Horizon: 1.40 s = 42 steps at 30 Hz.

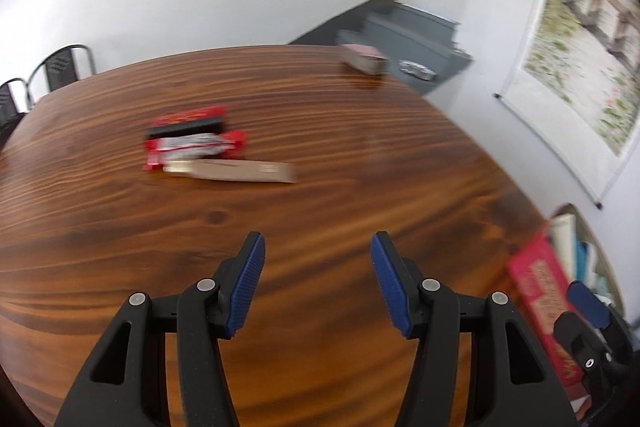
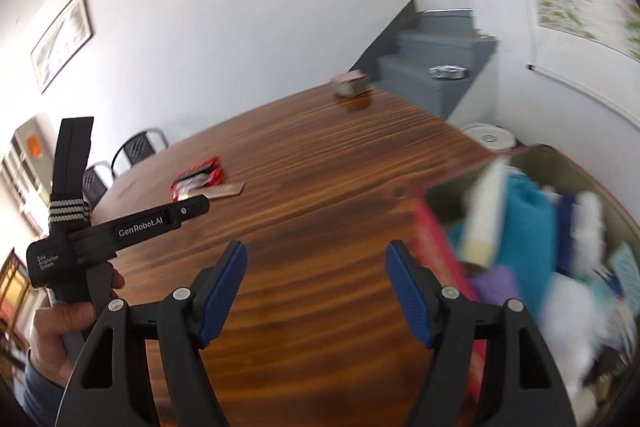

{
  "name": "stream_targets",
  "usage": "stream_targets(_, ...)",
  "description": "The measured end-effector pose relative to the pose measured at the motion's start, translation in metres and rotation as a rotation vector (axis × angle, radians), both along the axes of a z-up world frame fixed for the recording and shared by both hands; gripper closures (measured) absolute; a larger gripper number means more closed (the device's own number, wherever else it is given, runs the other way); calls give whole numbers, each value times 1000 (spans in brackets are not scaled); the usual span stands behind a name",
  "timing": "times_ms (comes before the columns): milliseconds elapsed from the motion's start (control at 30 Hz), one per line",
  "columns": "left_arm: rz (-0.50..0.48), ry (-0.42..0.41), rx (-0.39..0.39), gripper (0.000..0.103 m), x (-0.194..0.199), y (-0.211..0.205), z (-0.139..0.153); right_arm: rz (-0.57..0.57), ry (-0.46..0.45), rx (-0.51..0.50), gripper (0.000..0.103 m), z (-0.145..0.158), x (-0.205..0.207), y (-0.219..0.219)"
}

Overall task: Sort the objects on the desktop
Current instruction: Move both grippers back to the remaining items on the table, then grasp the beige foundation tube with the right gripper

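On the wooden table (image 1: 320,155) lies a small pile: red snack wrappers (image 1: 196,143), a black bar (image 1: 186,128) and a long tan box (image 1: 240,171); the pile also shows in the right wrist view (image 2: 198,181). A pink card deck (image 1: 364,58) sits at the far edge, also seen in the right wrist view (image 2: 352,83). My left gripper (image 1: 318,259) is open and empty above the table, well short of the pile. My right gripper (image 2: 316,269) is open and empty beside a red storage box (image 2: 520,247) filled with several items.
The red box (image 1: 544,291) stands at the table's right edge. Grey stairs (image 2: 436,67) with a foil object rise behind the table. Black chairs (image 1: 60,67) stand at the far left. A white round device (image 2: 488,137) sits on the floor. A scroll painting (image 1: 580,39) hangs on the right.
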<state>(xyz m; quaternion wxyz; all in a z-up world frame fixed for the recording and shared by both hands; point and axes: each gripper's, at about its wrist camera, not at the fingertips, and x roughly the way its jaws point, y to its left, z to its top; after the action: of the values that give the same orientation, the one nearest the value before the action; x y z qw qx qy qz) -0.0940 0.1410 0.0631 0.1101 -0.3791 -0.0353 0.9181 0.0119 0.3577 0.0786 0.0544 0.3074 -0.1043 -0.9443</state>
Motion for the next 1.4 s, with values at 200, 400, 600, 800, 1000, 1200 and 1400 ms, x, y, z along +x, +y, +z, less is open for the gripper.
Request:
stream_targets(200, 104, -28, -25, 44, -26, -52, -15, 87, -3, 102, 28, -11, -49, -51)
stream_targets(400, 220, -63, -45, 44, -47, -99, -30, 155, -42, 126, 28, -24, -104, -97)
stream_targets(600, 258, -77, -36, 44, -58, -128, -34, 253, -111, 115, 27, -41, -158, -138)
stream_targets(800, 292, -84, -2, 44, -64, -147, -32, 360, -111, 127, 27, -45, -200, -166)
stream_targets(1000, 302, -99, 1, 44, -69, -152, -36, 407, -158, 94, 27, -50, -243, -173)
stream_targets(1200, 310, -109, -10, 44, -74, -153, -40, 489, -211, 92, 27, -60, -248, -178)
stream_targets(1400, 299, -99, -18, 44, -79, -151, -37, 604, -225, 159, 28, -62, -228, -193)
